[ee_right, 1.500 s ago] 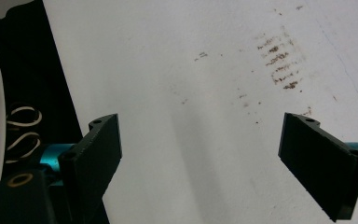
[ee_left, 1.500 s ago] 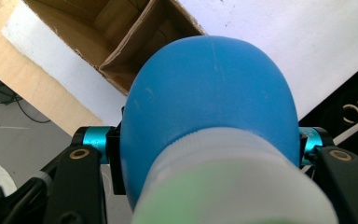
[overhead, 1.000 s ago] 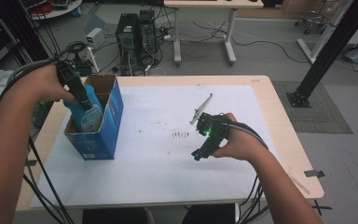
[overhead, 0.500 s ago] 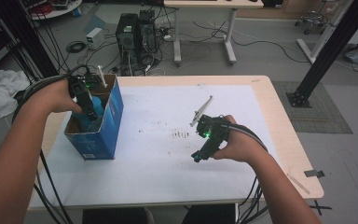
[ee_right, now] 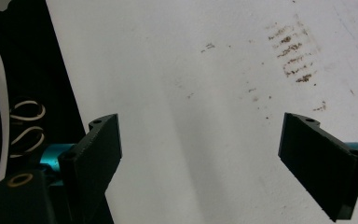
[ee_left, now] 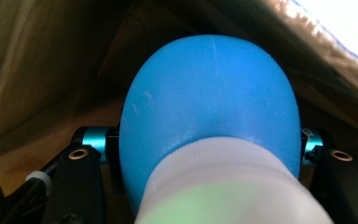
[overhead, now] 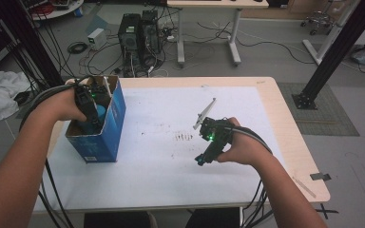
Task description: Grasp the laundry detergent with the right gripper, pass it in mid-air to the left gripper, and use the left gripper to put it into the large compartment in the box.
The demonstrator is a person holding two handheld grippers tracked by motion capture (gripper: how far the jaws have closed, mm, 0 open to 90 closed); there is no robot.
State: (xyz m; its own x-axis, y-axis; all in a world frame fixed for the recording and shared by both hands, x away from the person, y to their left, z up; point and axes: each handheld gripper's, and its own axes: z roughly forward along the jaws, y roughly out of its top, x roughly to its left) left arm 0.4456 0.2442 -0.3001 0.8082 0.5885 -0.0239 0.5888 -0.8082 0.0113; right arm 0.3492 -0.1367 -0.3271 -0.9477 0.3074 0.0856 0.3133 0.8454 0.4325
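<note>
High view: the left gripper [overhead: 91, 118] is sunk into the open top of a blue cardboard box [overhead: 105, 137] at the left of the frame, near the left edge of the white-covered table [overhead: 152, 175]. Between its jaws sits a blue bottle [overhead: 100, 113] with a white neck, its blue body just visible inside the box mouth. In the left gripper view that blue bottle [ee_left: 212, 112] bulges up the middle of the frame, white neck at the bottom, with brown cardboard walls [ee_left: 37, 60] all around it; the two black jaws stand hard against its flanks at lower left and lower right, so the grip is closed on the bottle.

The right gripper [overhead: 208, 151] rests right of centre on the table, well apart from the box, with a thin grey tool [overhead: 204, 114] lying just beyond it toward the top of the frame. In the right gripper view its jaws stand wide apart over the white sheet [ee_right: 191, 93], nothing between them, with a patch of brown smudges [ee_right: 291, 58] at upper right.
</note>
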